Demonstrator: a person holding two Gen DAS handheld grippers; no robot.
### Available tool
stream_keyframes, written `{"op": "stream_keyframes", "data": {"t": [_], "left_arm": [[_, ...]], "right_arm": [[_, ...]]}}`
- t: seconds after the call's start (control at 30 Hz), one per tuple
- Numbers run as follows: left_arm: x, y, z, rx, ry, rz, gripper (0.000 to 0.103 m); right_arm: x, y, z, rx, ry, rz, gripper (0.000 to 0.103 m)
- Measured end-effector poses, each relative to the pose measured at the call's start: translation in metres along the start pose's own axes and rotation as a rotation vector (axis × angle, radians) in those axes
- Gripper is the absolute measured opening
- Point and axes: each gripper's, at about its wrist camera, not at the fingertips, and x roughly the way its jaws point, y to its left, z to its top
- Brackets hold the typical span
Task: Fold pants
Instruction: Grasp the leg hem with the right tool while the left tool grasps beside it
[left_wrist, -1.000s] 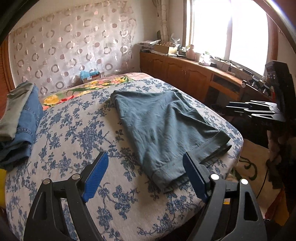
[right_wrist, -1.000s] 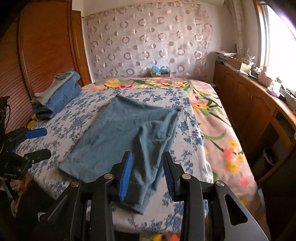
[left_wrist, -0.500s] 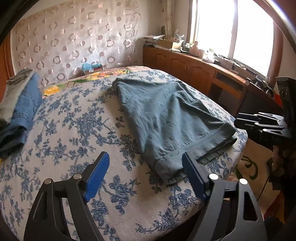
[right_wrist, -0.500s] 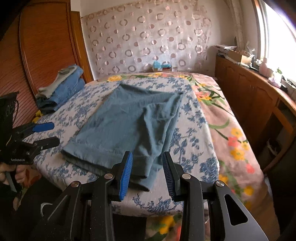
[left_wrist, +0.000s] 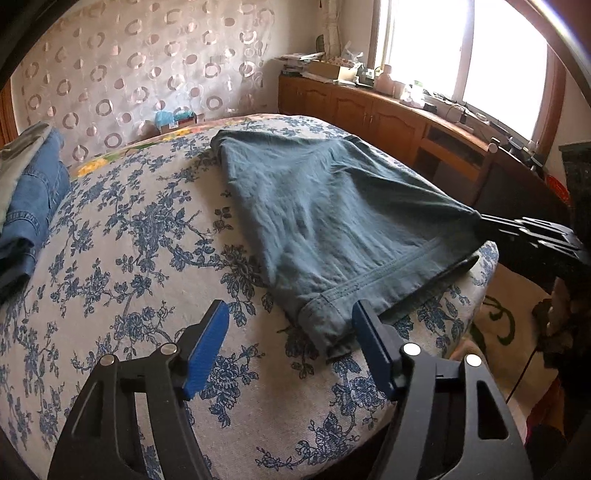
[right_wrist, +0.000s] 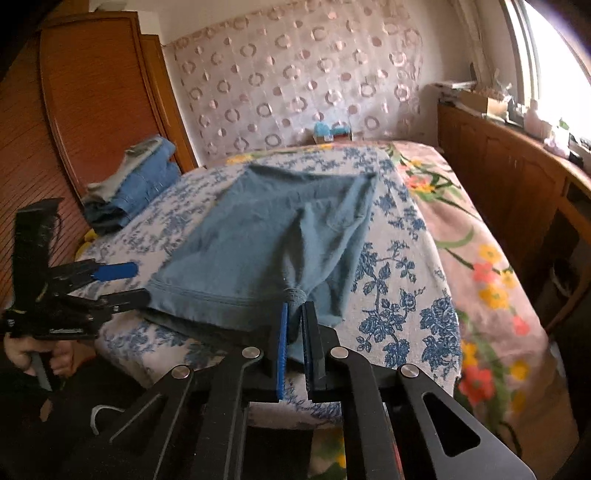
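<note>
R tongs (right_wrist: 293, 325) pinch pants (right_wrist: 258, 236) hem; L tongs (left_wrist: 288, 345) wide apart.

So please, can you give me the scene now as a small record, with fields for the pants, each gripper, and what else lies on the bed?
pants: blue-green pants, lying flat on the bed, hem end at the near edge
right gripper: right gripper shut on one hem corner of the pants
left gripper: left gripper open, at the other hem corner, not gripping
other clothes: pile of folded jeans at the far left of the bed
fold: not yet made
</note>
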Motion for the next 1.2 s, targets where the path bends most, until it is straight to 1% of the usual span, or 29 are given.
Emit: {"op": "stream_keyframes", "data": {"t": [0.07,0.17,0.23,0.3,0.33,0.37,0.47,0.53,0.63,0.73,0.93,1.03,1.2], "left_arm": [[0.0,0.0,0.0,-0.001,-0.003,-0.003,0.07],[-0.001,-0.001,0.0,0.003,-0.004,-0.004,0.07],[-0.001,-0.001,-0.001,0.003,-0.006,-0.006,0.07],[0.0,-0.002,-0.001,0.002,0.0,-0.006,0.07],[0.001,-0.002,-0.002,0.001,0.004,-0.003,0.07],[0.002,-0.002,-0.003,0.0,0.007,-0.003,0.07],[0.005,-0.001,-0.005,-0.01,0.018,-0.004,0.07],[0.008,-0.001,-0.006,-0.011,0.029,-0.004,0.07],[0.01,0.001,-0.007,-0.013,0.034,-0.009,0.07],[0.01,0.001,-0.007,-0.013,0.033,-0.008,0.07],[0.01,0.001,-0.008,-0.009,0.029,-0.007,0.07],[0.01,0.001,-0.008,-0.008,0.028,-0.008,0.07],[0.01,0.002,-0.008,-0.02,0.025,-0.011,0.07]], "right_arm": [[-0.002,0.0,-0.004,0.0,0.007,-0.002,0.007],[0.008,-0.003,-0.013,-0.002,0.044,-0.037,0.007],[0.008,-0.004,-0.015,0.011,0.04,-0.032,0.008],[0.007,-0.002,-0.015,0.012,0.036,-0.045,0.013],[0.007,0.0,-0.015,0.006,0.031,-0.058,0.018],[0.007,0.002,-0.014,0.002,0.027,-0.066,0.024],[0.012,0.003,-0.011,0.011,0.033,-0.076,0.032],[0.019,0.003,-0.011,0.017,0.049,-0.093,0.034],[0.027,0.0,-0.013,0.038,0.075,-0.099,0.034],[0.026,-0.003,-0.013,0.065,0.065,-0.08,0.034],[0.026,-0.005,-0.01,0.074,0.068,-0.063,0.034],[0.029,-0.007,-0.01,0.074,0.063,-0.037,0.023],[0.03,-0.006,-0.015,0.063,0.032,-0.044,0.02]]}}
